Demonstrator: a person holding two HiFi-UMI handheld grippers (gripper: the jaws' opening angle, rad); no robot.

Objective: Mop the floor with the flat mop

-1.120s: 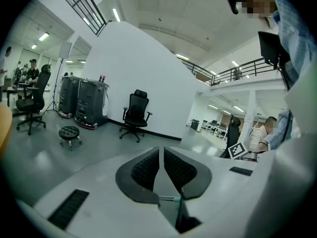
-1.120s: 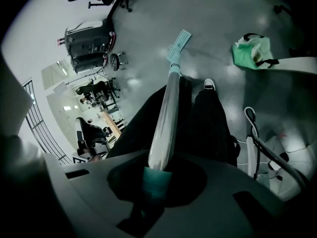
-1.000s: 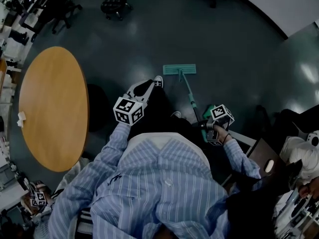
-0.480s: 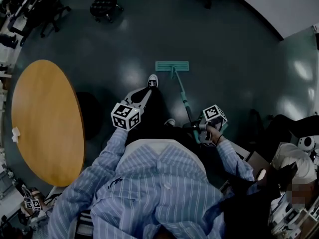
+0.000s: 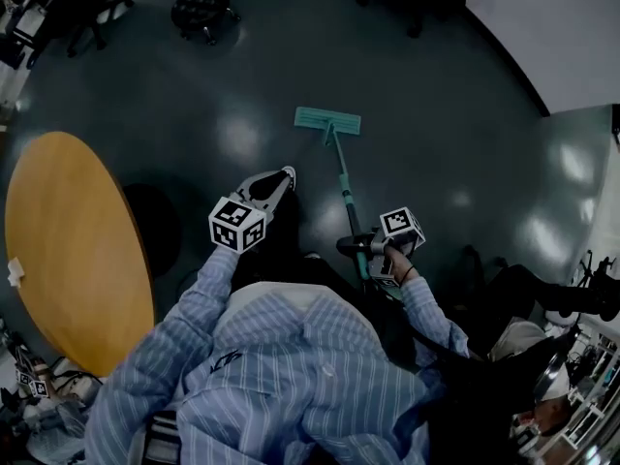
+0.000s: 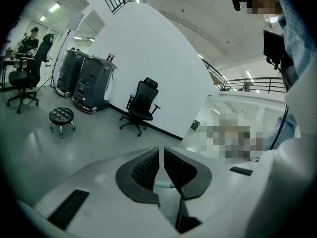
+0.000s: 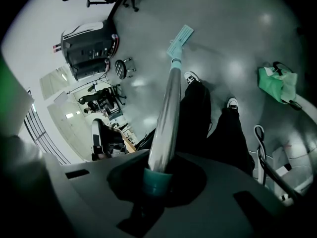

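My right gripper [image 7: 157,175] is clamped round the handle of the silver-and-teal flat mop [image 5: 327,120], whose pad lies on the dark glossy floor [image 5: 436,143] ahead. My left gripper [image 6: 161,157] is closed on nothing, apart to the handle's left.

The floor [image 5: 436,114] is dark grey and glossy, with pale patches of reflected light. The flat mop [image 5: 327,120] rests its teal head flat on it. A round wooden table [image 5: 68,250] stands left of the mop head, nearer the person. A tufted stool [image 5: 201,10] stands beyond the mop head, to its left. A white-toed shoe [image 7: 190,76] is planted near the mop head. A green bag [image 7: 276,81] lies well apart from the mop head.
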